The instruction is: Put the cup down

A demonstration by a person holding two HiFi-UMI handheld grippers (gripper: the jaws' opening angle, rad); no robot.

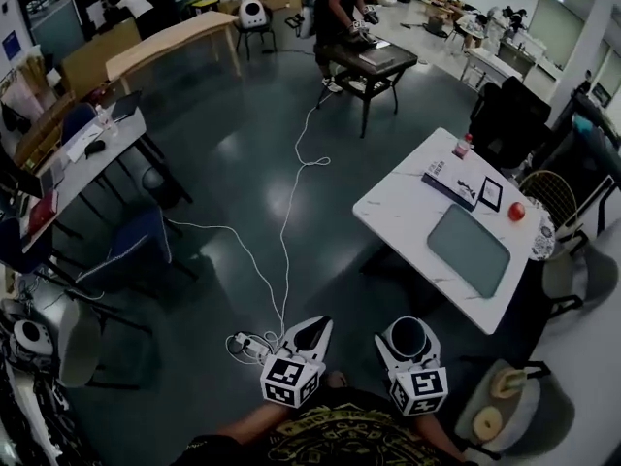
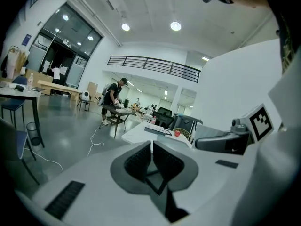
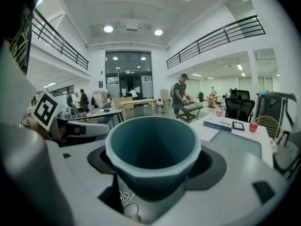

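Note:
A cup (image 3: 150,147), white outside and teal inside, sits upright between the jaws of my right gripper (image 3: 153,168), which is shut on it. In the head view the cup (image 1: 408,335) and right gripper (image 1: 408,346) hang low over the dark floor, short of the white table (image 1: 403,205). My left gripper (image 1: 312,328) is beside it on the left. Its dark pads (image 2: 141,161) meet at the tips, shut on nothing. The table (image 3: 221,132) lies ahead and to the right in the right gripper view.
The table carries a grey-green mat (image 1: 469,249), a red apple (image 1: 516,211), a book (image 1: 448,184), a small frame (image 1: 490,193) and a bottle (image 1: 462,148). A white cable (image 1: 286,231) runs over the floor. Chairs (image 1: 136,246) stand left; a person (image 1: 340,8) works at a dark table.

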